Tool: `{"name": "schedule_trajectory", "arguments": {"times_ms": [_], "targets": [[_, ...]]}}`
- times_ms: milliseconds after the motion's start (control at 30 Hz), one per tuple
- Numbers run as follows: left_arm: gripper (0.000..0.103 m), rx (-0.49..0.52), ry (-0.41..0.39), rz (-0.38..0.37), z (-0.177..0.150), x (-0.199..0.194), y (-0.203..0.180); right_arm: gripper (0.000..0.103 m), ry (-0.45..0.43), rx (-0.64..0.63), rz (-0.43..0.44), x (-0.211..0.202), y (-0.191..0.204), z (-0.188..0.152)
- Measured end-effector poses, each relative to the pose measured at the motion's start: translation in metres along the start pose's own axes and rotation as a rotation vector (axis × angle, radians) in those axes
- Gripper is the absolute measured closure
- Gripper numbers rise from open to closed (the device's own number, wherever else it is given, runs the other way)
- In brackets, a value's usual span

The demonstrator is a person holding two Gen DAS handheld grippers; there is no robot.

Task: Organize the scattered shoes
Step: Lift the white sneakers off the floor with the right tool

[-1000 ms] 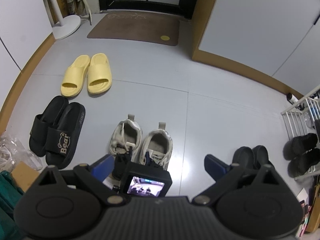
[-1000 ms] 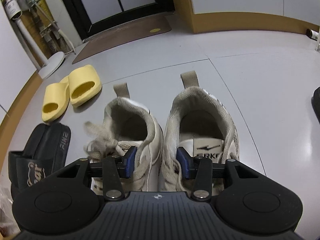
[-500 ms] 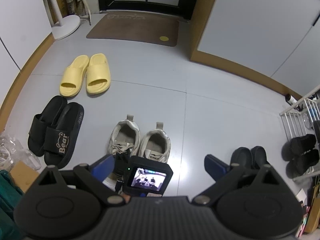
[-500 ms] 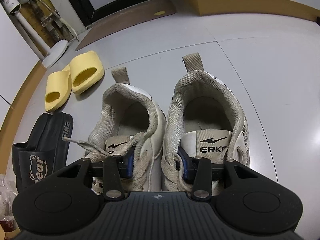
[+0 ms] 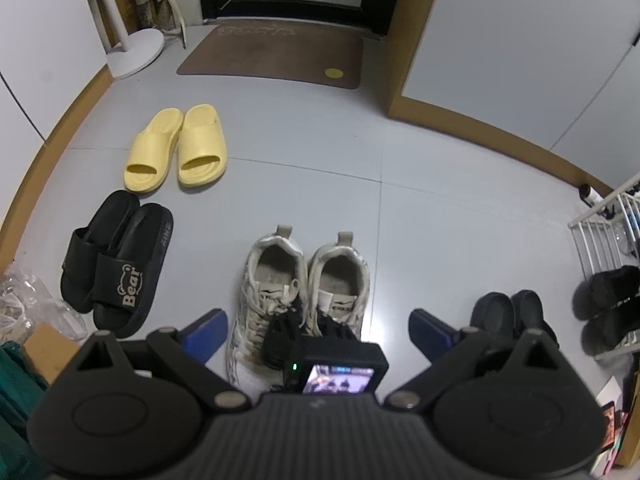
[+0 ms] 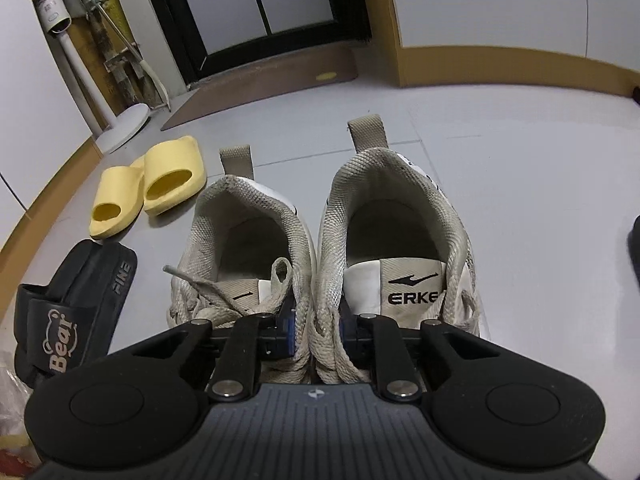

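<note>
Inner walls of 2 sneakers (image 6: 316,280) pinched together between right gripper (image 6: 316,330) fingers (image 6: 289,326).

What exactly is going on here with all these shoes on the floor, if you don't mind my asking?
A person is tidying shoes with two handheld grippers. The right gripper has just been closing and now pinches the touching inner sides of the white sneakers, gripping both together. The left gripper hangs open above them, holding nothing. Yellow slides and black Bear slides sit paired to the left.
</note>
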State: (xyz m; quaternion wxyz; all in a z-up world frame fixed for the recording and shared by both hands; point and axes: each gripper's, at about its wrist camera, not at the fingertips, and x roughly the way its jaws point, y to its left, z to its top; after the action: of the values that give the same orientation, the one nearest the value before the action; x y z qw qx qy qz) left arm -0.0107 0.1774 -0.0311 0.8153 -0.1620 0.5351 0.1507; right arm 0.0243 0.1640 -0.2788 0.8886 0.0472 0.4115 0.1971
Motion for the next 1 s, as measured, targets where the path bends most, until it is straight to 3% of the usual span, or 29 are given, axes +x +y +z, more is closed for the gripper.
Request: {"name": "schedule_trajectory", "arguments": {"times_ms": [233, 433, 567, 1000], "targets": [[0.005, 0.028, -0.006, -0.01, -0.003, -0.002, -0.016, 0.084, -0.055, -0.014, -0.01, -0.033, -0.02, 0.001], [0.005, 0.038, 0.008, -0.044, -0.008, 0.002, -0.027, 0.084, -0.081, 0.049, -0.075, -0.058, -0.062, 0.016], [0.005, 0.065, 0.01, -0.019, -0.011, 0.005, -0.03, 0.084, -0.104, 0.049, -0.104, -0.07, -0.079, 0.021], [0.005, 0.083, -0.007, -0.04, -0.018, -0.002, -0.039, 0.084, -0.181, 0.084, -0.133, -0.134, -0.109, 0.042]]}}
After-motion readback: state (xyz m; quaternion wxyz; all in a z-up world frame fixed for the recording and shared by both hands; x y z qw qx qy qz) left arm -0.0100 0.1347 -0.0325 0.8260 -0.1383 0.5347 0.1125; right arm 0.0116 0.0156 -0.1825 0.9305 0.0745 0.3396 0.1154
